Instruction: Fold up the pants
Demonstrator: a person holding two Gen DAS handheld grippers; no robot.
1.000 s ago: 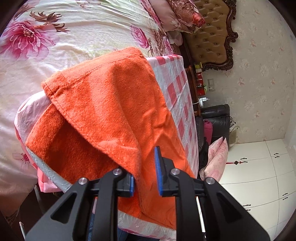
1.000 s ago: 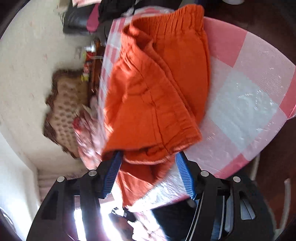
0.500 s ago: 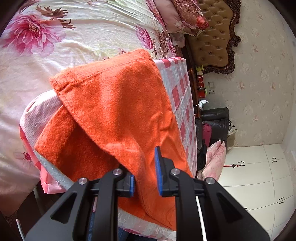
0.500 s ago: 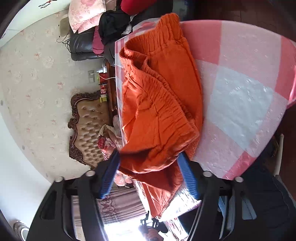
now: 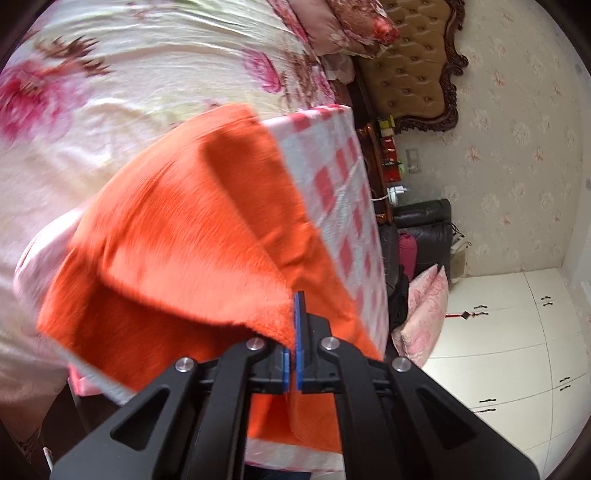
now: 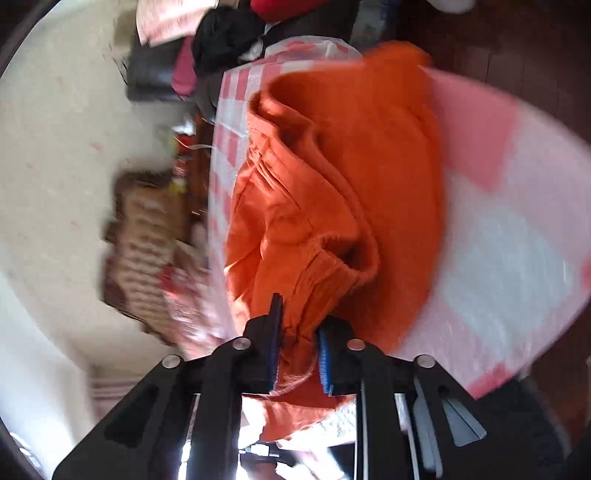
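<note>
Orange pants lie partly folded on a small table under a pink checked cloth. My left gripper is shut on a folded edge of the pants near the table's near side, with a thin layer of cloth pinched between the blue pads. In the right wrist view the pants show their gathered elastic waistband. There my right gripper is closing, its pads pressing on bunched waistband cloth. The checked cloth lies bare to the right of the pants.
A bed with a floral cover and a tufted headboard stand beyond the table. A black seat, a pink pillow and white cabinet doors are on the right. Dark clothes are piled past the table's far end.
The left jaws have shut on the pants' edge. The right jaws went from wide to narrow around the waistband. Both views have shifted and are now blurred.
</note>
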